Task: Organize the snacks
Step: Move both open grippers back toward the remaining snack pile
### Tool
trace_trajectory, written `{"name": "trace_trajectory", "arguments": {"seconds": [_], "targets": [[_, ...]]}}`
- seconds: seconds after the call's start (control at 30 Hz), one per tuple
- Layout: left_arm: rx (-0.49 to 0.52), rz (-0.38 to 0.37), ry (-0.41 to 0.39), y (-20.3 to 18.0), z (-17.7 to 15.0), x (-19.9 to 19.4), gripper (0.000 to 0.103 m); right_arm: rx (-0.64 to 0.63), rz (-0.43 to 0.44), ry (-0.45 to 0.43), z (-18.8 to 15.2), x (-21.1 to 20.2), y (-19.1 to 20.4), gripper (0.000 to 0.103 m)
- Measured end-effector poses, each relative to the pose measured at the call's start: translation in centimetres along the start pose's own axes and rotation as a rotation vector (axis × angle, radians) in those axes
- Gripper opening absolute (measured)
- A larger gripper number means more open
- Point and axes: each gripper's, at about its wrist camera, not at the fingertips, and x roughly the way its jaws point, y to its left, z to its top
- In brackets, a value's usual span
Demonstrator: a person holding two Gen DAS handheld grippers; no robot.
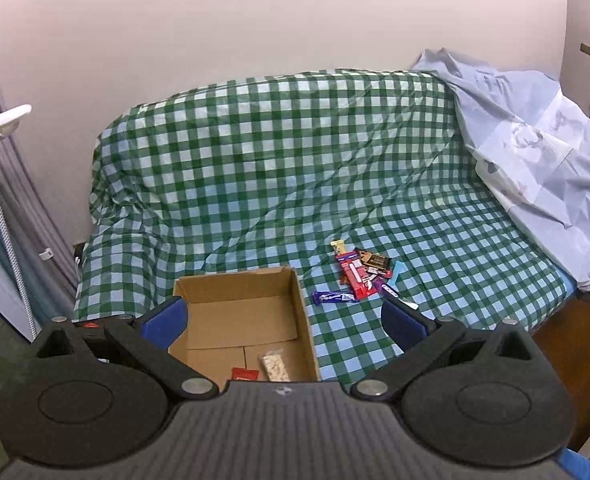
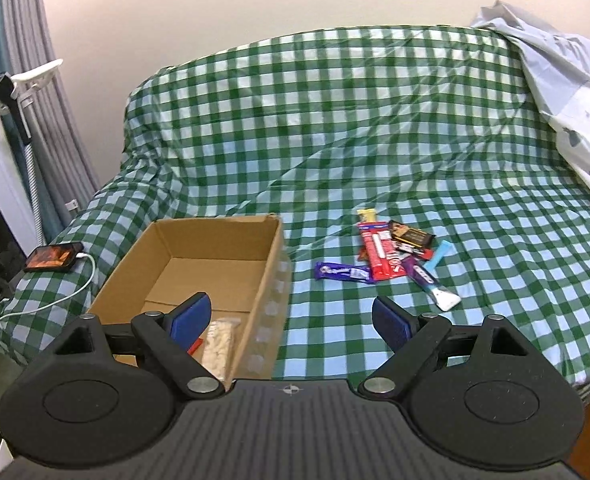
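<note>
Gaping jaws: left gripper (image 1: 285, 312) and right gripper (image 2: 291, 320) both spread wide, nothing held
Box (image 2: 271, 248): open, on the checked cover (image 2: 375, 140), just left of the pile
Done: clear packet (image 1: 274, 366) and red packet (image 1: 245, 374) inside
Left: snack pile (image 2: 395, 256) outside, purple bar (image 2: 341, 271) nearest the box
Progress: early, judging by counts

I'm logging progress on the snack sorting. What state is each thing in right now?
cardboard box: open, two snacks inside
clear nut packet: in box
red packet: in box
snack pile: outside the box, on checked cloth
purple bar: flat on cloth, beside pile
left gripper: open, empty
right gripper: open, empty
phone: cable plugged in
</note>
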Motion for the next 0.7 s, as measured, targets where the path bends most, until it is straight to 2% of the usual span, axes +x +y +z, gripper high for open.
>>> {"name": "trace_trajectory", "arguments": {"seconds": [0.2, 0.33, 0.43, 0.53, 0.7], "targets": [[-0.001, -0.031, 0.011, -1.2, 0.8, 1.1, 0.103, 0.044, -0.03, -0.008, -0.2, -0.1, -2.4, 0.089], [0.0, -0.035, 0.048, -2.3, 1.2, 3.8, 0.103, 0.077, -0.056, -0.009, -0.2, 0.3, -4.4, 0.089], [0.022, -0.039, 0.112, -3.5, 1.4, 7.3, 0.103, 0.096, -0.077, -0.013, -0.1, 0.9, -6.0, 0.09], [0.05, -0.079, 0.182, -4.4, 1.3, 11.8, 0.103, 0.107, -0.105, -0.019, 0.0, 1.7, -7.6, 0.09], [0.113, -0.146, 0.278, -6.2, 0.7, 21.8, 0.103, 0.136, -0.137, -0.014, 0.0, 4.0, -11.1, 0.091]]}}
